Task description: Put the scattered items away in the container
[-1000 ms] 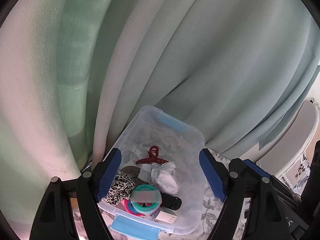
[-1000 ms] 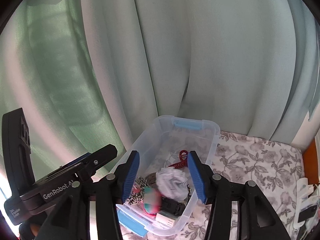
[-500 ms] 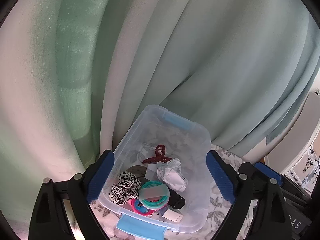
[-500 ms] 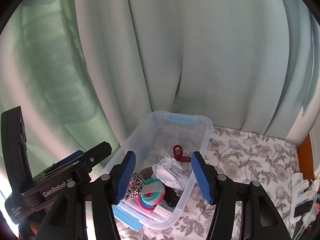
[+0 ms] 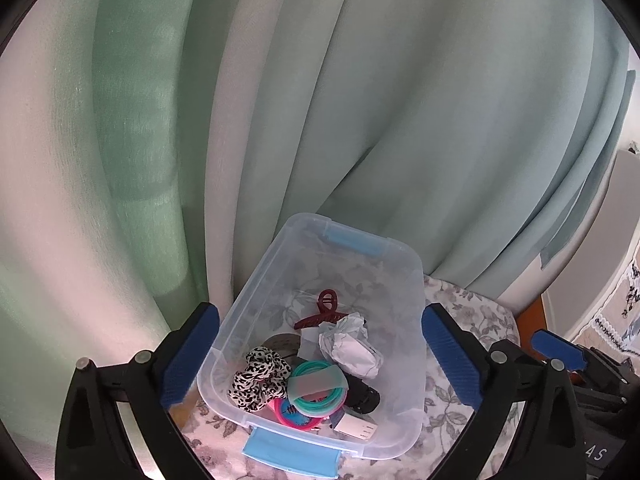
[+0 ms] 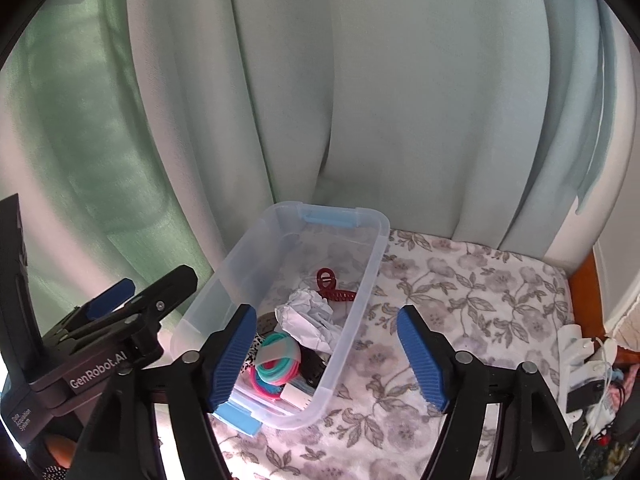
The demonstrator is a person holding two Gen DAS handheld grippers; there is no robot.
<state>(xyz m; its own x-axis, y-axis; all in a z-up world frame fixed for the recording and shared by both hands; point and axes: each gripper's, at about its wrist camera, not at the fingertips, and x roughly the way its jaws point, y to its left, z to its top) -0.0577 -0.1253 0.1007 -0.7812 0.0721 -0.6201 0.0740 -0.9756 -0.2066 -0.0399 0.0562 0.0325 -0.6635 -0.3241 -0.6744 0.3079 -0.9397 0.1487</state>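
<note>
A clear plastic bin [image 5: 256, 280] with blue latches stands on a floral cloth; it also shows in the right wrist view [image 6: 372, 264]. Inside lie a dark red hair claw [image 5: 324, 312], crumpled white paper [image 5: 352, 348], a black-and-white scrunchie [image 5: 260, 376], teal and pink rings [image 5: 316, 392], a black item and a small white box [image 5: 356, 428]. My left gripper [image 5: 320, 360] is open and empty above the bin. My right gripper [image 6: 328, 356] is open and empty, above the bin's near right edge.
Pale green curtains [image 5: 320, 120] hang right behind the bin. The floral cloth [image 6: 460, 292] spreads to the right of the bin. A wooden edge [image 6: 580, 280] and a white power strip with cables [image 6: 580, 360] lie at the far right.
Both grippers have drawn back and up from the bin, and both have opened wider. The items in the bin have not moved.
</note>
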